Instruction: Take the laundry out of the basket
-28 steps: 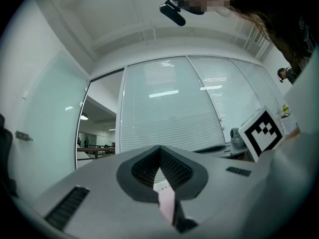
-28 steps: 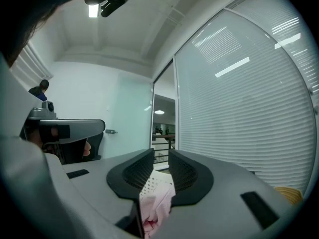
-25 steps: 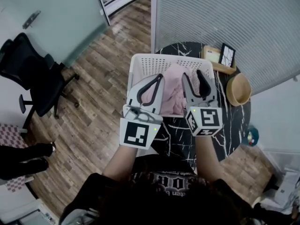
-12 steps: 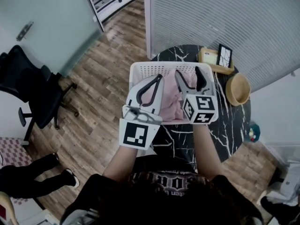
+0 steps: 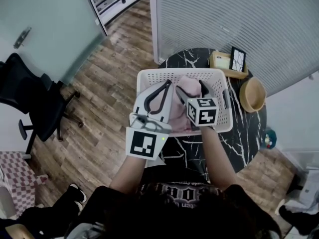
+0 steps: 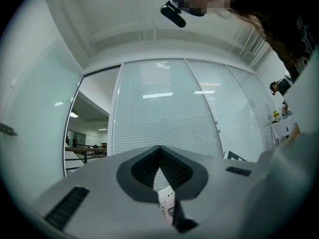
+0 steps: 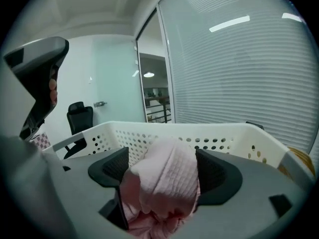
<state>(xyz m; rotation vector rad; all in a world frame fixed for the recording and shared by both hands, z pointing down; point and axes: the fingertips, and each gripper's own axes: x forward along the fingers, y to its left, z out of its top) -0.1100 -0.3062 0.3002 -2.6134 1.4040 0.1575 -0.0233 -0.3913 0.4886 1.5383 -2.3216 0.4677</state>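
The left gripper, jaws clenched on nothing, hovers over the 9 o'clock side of the white basket. Pink laundry lies heaped mid-basket between the right gripper's jaws, which are opening around it. A wooden bowl sits at the basket's 3 o'clock on the black marble table.

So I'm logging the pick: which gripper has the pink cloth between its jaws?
The right gripper: the pink cloth sits bunched between its opening jaws, inside the white basket. The left gripper has its jaws together, empty.
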